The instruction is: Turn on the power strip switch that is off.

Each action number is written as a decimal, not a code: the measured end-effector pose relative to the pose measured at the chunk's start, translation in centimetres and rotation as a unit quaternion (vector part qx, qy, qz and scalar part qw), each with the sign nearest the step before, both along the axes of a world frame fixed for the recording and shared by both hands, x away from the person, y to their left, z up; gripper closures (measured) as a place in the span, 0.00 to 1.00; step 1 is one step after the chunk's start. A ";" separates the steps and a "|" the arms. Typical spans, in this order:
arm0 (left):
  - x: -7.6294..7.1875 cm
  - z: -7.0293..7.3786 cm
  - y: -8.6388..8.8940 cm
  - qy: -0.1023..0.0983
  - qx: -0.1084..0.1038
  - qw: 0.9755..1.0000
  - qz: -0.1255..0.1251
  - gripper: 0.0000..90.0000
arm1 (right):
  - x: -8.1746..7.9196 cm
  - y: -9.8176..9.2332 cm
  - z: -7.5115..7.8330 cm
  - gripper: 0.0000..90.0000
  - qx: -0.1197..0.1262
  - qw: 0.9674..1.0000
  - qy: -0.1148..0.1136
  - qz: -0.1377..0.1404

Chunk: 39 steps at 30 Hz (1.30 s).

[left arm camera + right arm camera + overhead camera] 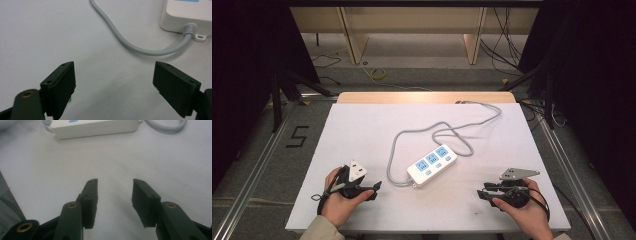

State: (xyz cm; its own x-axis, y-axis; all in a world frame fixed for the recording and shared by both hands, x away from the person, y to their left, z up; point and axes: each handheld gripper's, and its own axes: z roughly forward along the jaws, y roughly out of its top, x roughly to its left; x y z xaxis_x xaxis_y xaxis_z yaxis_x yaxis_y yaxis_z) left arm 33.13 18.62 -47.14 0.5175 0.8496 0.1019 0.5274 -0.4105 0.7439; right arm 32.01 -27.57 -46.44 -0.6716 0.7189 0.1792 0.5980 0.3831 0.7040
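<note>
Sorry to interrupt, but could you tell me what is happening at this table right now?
A person sits at a white table, holding a black two-jaw gripper in each hand. The left gripper and the right gripper both rest low near the table's near edge, open and holding nothing. Between them lies a white plastic power strip with three blue-faced sockets, untouched. Its grey cable loops across the table and runs off the far edge. In the left gripper view, the fingers point towards the strip's cable end.

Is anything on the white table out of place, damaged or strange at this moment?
Nothing stands out. The white power strip with three blue sockets lies flat and askew to the edges of the white table, its grey cable looping loosely behind it. The left gripper and the right gripper are open and empty.
</note>
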 end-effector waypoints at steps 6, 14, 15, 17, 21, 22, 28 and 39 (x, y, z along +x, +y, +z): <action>-0.2 0.0 0.1 0.001 0.000 1.000 0.003 0.21 | 0.0 0.3 0.6 0.79 -0.025 1.000 0.005 0.005; 0.0 0.0 0.1 0.000 0.002 1.000 0.004 0.21 | 0.2 0.4 1.4 0.97 -0.050 0.999 0.013 0.005; 0.0 -0.1 0.1 0.000 0.002 1.000 0.005 0.21 | 0.2 0.4 1.5 0.98 -0.053 0.998 0.013 0.005; 0.0 -0.2 0.1 0.002 0.003 1.000 0.006 0.21 | 0.3 0.4 1.6 1.00 -0.060 0.998 0.014 0.005; 0.0 -0.2 0.1 -0.001 0.001 1.000 0.009 0.22 | 0.5 0.6 2.0 1.00 -0.071 0.997 0.020 0.007; 0.0 -0.2 0.1 -0.001 0.001 1.000 0.009 0.22 | 0.5 0.6 2.0 1.00 -0.071 0.997 0.020 0.007; 0.0 -0.1 0.0 -0.002 0.001 1.000 0.009 0.22 | 0.9 1.1 2.5 1.00 -0.091 0.995 0.038 0.016; -0.1 0.0 -0.1 -0.007 0.000 1.000 0.010 0.22 | 1.9 2.1 3.1 1.00 -0.113 0.992 0.060 0.022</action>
